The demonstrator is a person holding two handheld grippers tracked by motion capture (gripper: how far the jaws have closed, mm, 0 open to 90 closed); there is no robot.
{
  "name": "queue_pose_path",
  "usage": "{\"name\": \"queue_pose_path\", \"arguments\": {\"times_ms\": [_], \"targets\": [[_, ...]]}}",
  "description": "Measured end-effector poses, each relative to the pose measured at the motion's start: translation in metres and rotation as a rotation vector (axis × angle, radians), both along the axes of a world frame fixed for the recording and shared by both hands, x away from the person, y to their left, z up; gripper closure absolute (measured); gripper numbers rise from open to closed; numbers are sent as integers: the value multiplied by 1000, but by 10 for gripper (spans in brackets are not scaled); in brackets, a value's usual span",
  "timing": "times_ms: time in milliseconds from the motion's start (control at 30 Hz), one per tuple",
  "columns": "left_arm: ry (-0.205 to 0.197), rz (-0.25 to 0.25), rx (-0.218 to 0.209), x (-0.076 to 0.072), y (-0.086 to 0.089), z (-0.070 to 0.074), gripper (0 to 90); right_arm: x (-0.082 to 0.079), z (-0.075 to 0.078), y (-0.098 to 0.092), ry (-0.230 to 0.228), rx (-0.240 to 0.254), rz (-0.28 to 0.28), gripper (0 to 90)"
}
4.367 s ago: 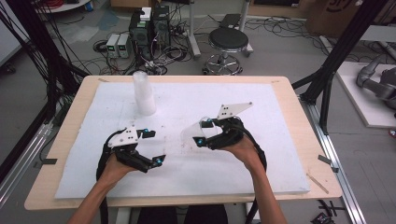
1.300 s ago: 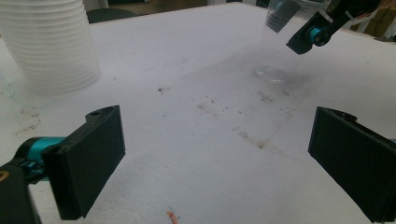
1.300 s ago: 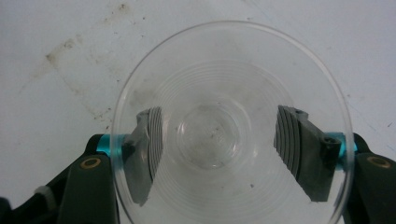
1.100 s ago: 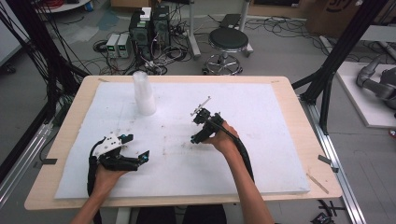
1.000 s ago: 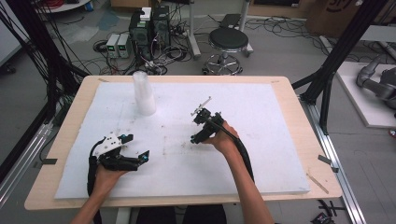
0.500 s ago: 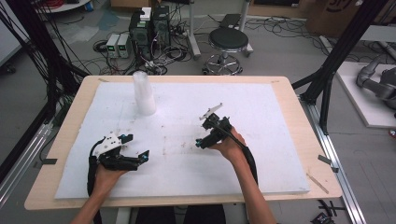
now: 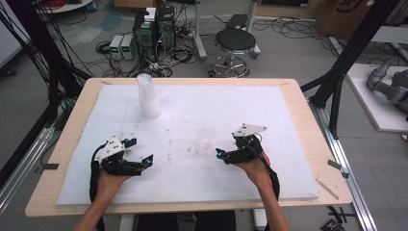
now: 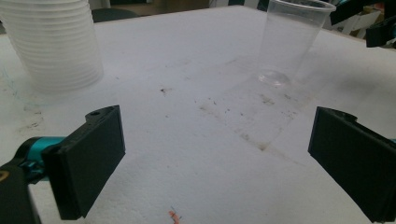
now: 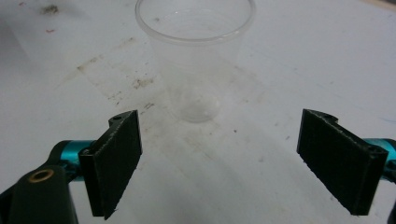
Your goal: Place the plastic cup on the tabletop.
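Observation:
A single clear plastic cup (image 7: 206,133) stands upright on the white foam board (image 7: 288,120), near its middle. In the right gripper view the cup (image 9: 196,56) is just ahead of my right gripper (image 9: 219,163), whose jaws stand wide apart with nothing between them. From above, the right gripper (image 7: 222,155) sits a little right of and nearer than the cup. My left gripper (image 7: 144,161) rests low on the board's left, also open and empty (image 8: 215,168). A stack of clear cups (image 7: 148,96) stands at the back left, seen as a ribbed stack (image 8: 51,42) in the left gripper view.
The foam board lies on a wooden table (image 7: 317,139). Dark specks and stains mark the board (image 8: 261,144) between the grippers. Beyond the table are a stool (image 7: 235,41), computer boxes (image 7: 154,24) and cables on the floor.
The right gripper has let go of the single cup, which now stands on the board, and has drawn back toward the person. The left gripper has stayed in place.

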State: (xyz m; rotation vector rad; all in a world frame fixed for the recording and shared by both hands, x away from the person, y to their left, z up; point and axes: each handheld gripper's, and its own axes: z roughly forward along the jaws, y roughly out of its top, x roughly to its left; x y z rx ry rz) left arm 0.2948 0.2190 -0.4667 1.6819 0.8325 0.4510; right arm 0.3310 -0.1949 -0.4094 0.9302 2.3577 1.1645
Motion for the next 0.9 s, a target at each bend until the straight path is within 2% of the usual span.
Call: {"name": "queue_pose_path", "arguments": {"times_ms": [33,133,233,400,533,700,900], "targets": [[2,-3,-1,0,0,0,38,-4,-3,-7,-25,25,-7,137],[4,5,-9,0,0,0,38,-10,-11,-20,-56,60,-33,138],[-7,8,-6,-1,1,0,38,-13,-19,-36,-46,117,-67,138],[-7,5,-7,-1,1,0,38,-17,-26,-53,-81,160,-105,138],[-1,3,-25,0,3,0,38,-19,-28,-56,-118,169,-112,138],[-13,3,-20,-1,2,0,38,-22,-31,-59,-168,188,-127,138],[-21,3,-13,-2,2,0,38,-21,-36,-59,-157,188,-147,138]]}}
